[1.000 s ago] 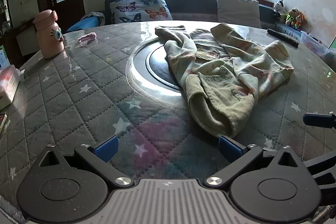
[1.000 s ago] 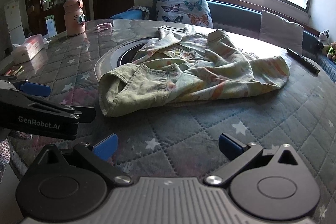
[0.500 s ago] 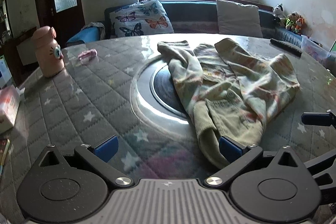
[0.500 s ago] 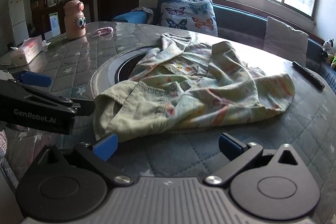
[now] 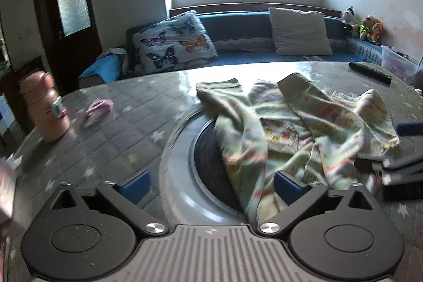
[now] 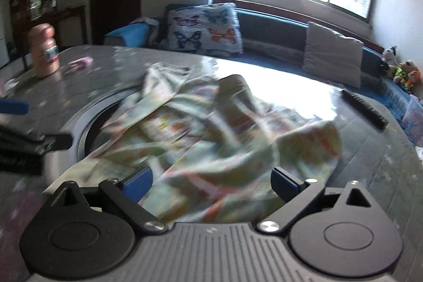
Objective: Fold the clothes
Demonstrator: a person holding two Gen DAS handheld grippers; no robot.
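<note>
A crumpled pale green garment (image 5: 290, 128) with orange and pink print lies on the round quilted table, partly over the table's round inset (image 5: 182, 176). My left gripper (image 5: 211, 183) is open; its right finger sits at the garment's near edge. The right gripper's fingers show at the right edge of the left wrist view (image 5: 407, 168). In the right wrist view the garment (image 6: 211, 134) fills the space between the fingers of my open right gripper (image 6: 211, 179). The left gripper shows at that view's left edge (image 6: 23, 144).
A pink bottle (image 5: 45, 107) and a small pink item (image 5: 97, 107) stand on the table's left. A black remote (image 5: 370, 72) lies at the far right. A blue sofa with a butterfly cushion (image 5: 174, 46) is behind the table.
Both grippers have moved forward over the table onto the garment. Its near edge, which lay ahead of the fingers, now reaches between them. Both stay open.
</note>
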